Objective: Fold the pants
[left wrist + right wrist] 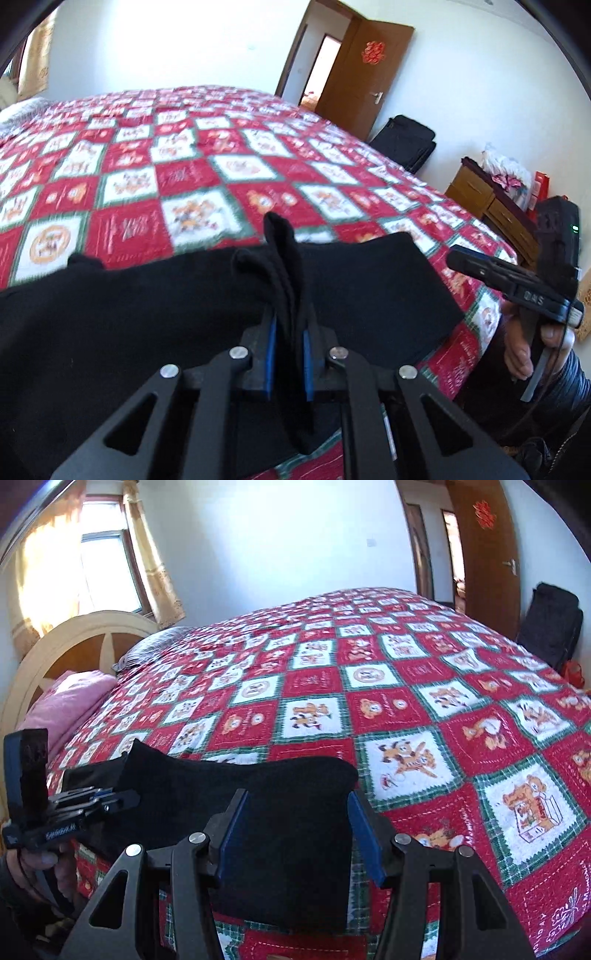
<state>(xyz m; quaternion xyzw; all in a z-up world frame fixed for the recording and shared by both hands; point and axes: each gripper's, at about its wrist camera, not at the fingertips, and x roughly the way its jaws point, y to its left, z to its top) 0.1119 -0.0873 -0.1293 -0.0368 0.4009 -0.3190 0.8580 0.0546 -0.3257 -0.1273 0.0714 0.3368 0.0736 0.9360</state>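
The left tongs (pixel 289 354) are clenched on a bunched ridge of the black pants (pixel 147 314), the fabric standing up in folds between the two blue pads (pixel 270 354). The right tongs (pixel 295 834) are released: the blue-lined fingers (pixel 231 834) stand wide apart, with the pants (pixel 284 834) lying between them, and no clamping is visible. In the left wrist view the right tongs (pixel 458 260) appear off to the side, held by a hand (pixel 528 354), above the bed edge and apart from the cloth. In the right wrist view the left tongs (pixel 127 797) reach in from the side and meet the raised end of the garment. The pants lie flat along the near edge of the bed, on the red, white and green patchwork quilt (pixel 424 709), partly folded into a broad dark band. Farther out, a pink pillow (pixel 70 701) rests by the curved headboard (pixel 74 635). A curtained window (pixel 103 557) stands behind it. A brown door (pixel 365 74) stands open, a black bag (pixel 406 142) leans on the wall near it, and a wooden cabinet (pixel 487 206) stands beside the bed.
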